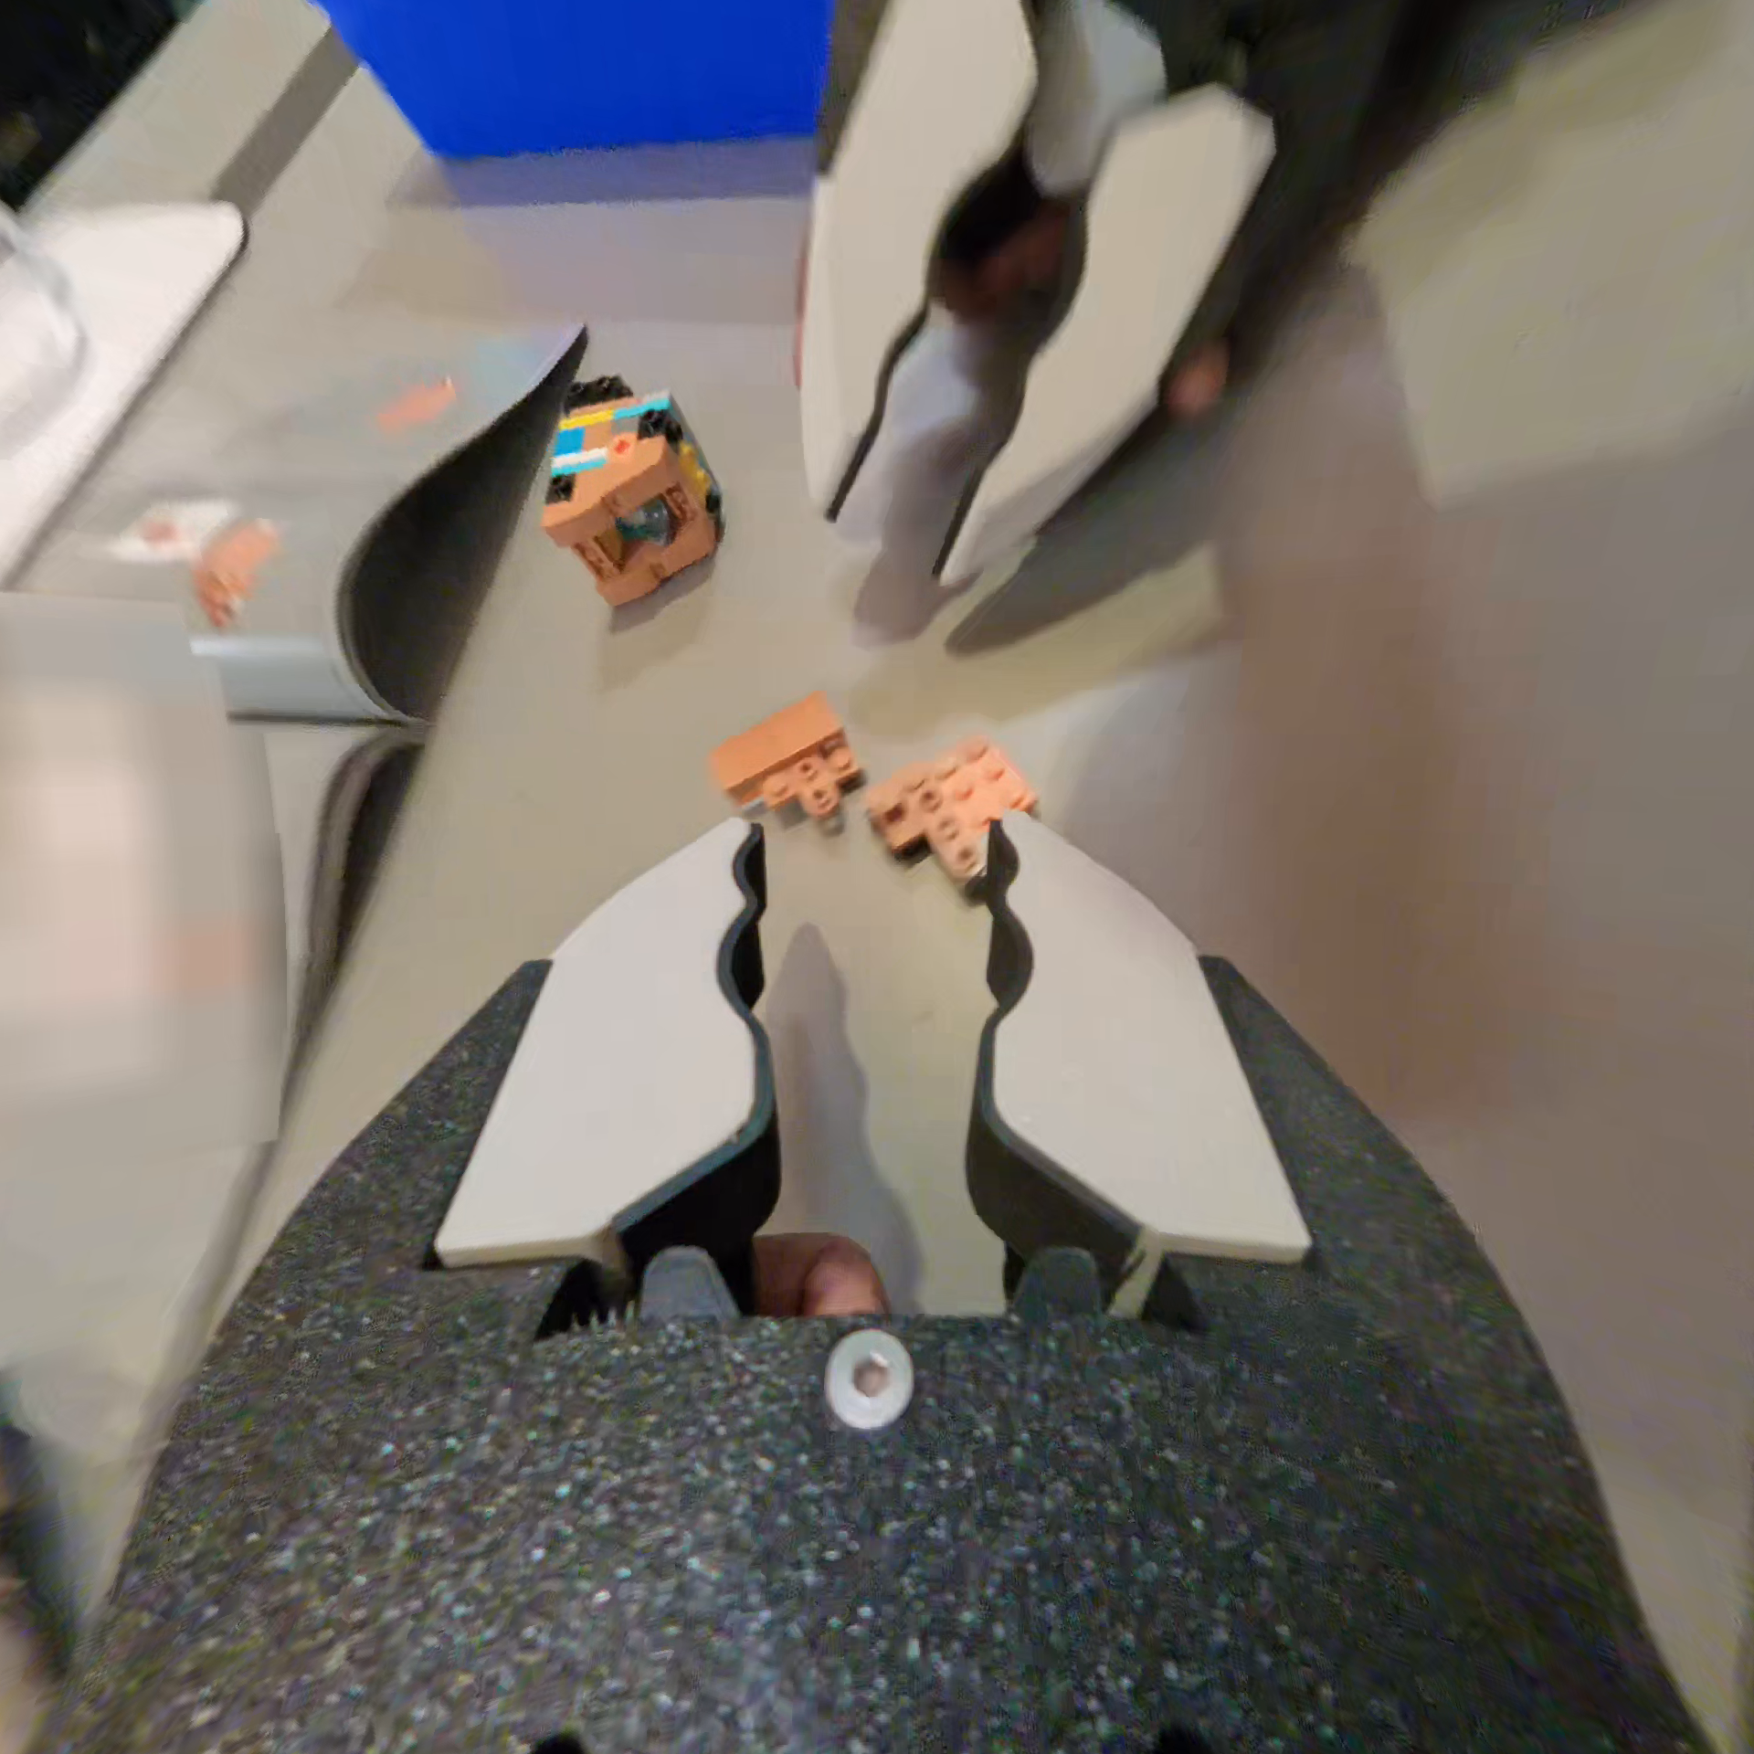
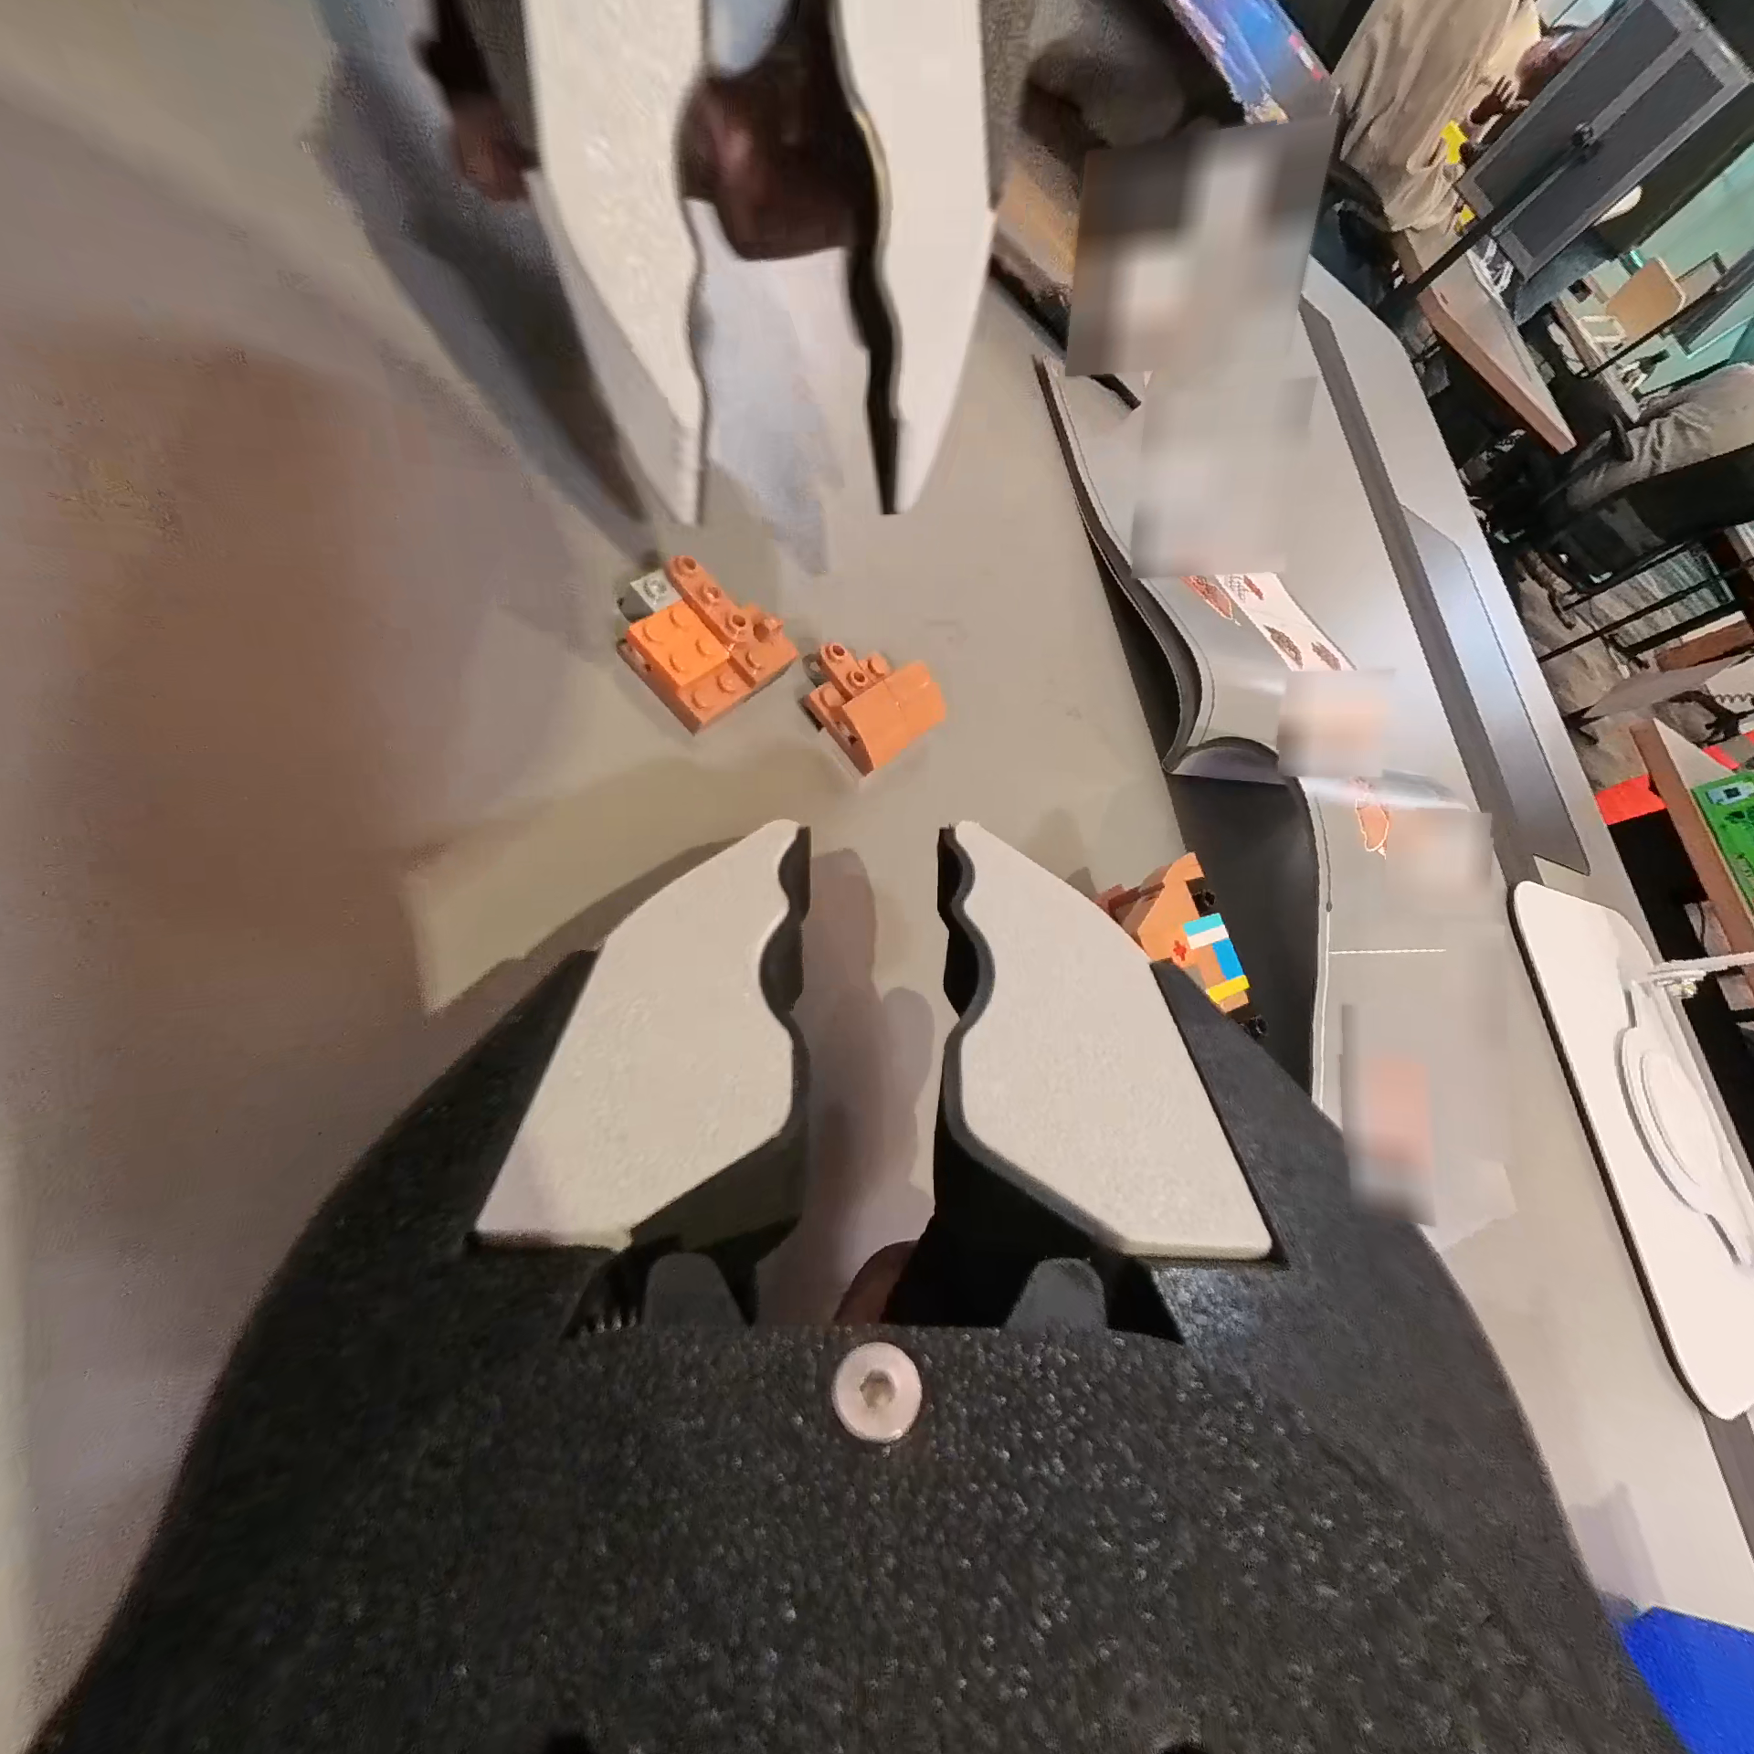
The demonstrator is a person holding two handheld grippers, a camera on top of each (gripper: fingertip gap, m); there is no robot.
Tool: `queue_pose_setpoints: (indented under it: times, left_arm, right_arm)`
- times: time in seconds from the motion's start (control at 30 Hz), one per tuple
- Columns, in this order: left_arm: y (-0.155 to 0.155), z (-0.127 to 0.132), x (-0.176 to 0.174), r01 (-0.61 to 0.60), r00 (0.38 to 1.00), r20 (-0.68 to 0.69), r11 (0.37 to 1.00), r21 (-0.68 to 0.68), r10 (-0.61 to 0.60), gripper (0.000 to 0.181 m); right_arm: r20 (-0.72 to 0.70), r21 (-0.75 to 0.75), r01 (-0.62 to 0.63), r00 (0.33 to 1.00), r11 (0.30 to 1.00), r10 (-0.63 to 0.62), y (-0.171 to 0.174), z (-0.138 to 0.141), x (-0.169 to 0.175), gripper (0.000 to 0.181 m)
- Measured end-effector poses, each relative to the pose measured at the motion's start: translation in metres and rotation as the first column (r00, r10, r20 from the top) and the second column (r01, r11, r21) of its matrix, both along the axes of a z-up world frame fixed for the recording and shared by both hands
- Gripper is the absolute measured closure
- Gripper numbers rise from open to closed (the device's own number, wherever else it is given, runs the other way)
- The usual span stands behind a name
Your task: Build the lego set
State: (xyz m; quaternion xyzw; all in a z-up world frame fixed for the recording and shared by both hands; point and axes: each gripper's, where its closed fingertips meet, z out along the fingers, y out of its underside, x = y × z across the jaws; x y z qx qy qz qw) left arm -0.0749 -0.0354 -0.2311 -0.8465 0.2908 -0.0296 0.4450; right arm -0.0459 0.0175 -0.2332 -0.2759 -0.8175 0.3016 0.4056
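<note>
Table: grey matte tabletop (image 2: 997,607), runs across both views.
Bin: bright blue box-like container (image 1: 588,66), at the table's far edge in the left wrist view.
Tray: white flat rounded-corner tray (image 2: 1614,1120), near the table edge, bearing a clear glass-like item.
Background: dark metal-framed furniture (image 2: 1604,133) well beyond the table.

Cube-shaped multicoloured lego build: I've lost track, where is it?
In the left wrist view, the cube-shaped multicoloured lego build sits upper left, beside the open grey instruction booklet.
</note>
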Motion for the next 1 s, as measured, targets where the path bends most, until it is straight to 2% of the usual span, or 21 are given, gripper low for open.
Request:
queue_pose_setpoints:
  times: [0.1, 0.2, 0.27, 0.33, 0.43, 0.57, 0.73, 1.0]
  left_arm:
    - [0.003, -0.001, 0.011, -0.155, 0.977, 0.139, 0.986, -0.062, 0.162, 0.129]
    - [0.004, -0.017, 0.01, -0.253, 0.957, 0.112, 0.958, -0.137, 0.268, 0.128]
    - [0.004, -0.027, 0.012, -0.274, 0.953, 0.083, 0.945, -0.181, 0.292, 0.127]
    - [0.007, -0.028, 0.013, -0.294, 0.947, 0.078, 0.938, -0.183, 0.312, 0.128]
    - [0.008, -0.028, 0.018, -0.284, 0.948, 0.088, 0.939, -0.191, 0.305, 0.144]
    - [0.005, -0.028, 0.015, -0.248, 0.96, 0.087, 0.95, -0.19, 0.268, 0.145]
    - [-0.001, -0.028, -0.004, -0.203, 0.975, 0.052, 0.961, -0.186, 0.216, 0.145]
    - [-0.002, -0.028, -0.013, -0.08, 0.988, 0.117, 0.976, -0.202, 0.105, 0.145]
  right_arm:
    - [0.006, 0.009, 0.008, 1.0, 1.0, -0.008, 0.0, -0.001, -0.001, 0.157]
    - [0.011, 0.017, 0.008, 1.0, 1.0, -0.008, 0.0, -0.003, -0.001, 0.157]
    - [0.011, 0.019, 0.01, 1.0, 1.0, -0.01, 0.0, -0.003, -0.001, 0.157]
    - [0.012, 0.018, 0.01, 1.0, 1.0, -0.011, 0.001, -0.003, -0.001, 0.157]
    - [0.027, 0.017, 0.006, 1.0, 1.0, -0.007, 0.0, -0.004, -0.001, 0.157]
    - [0.065, -0.021, -0.014, 0.998, 1.0, 0.016, -0.003, -0.005, -0.005, 0.151]
    - [0.145, -0.08, -0.049, 0.988, 0.996, 0.061, -0.007, -0.004, -0.015, 0.144]
    - [0.293, -0.009, -0.12, 0.949, 0.993, 0.117, -0.011, -0.012, -0.031, 0.135]
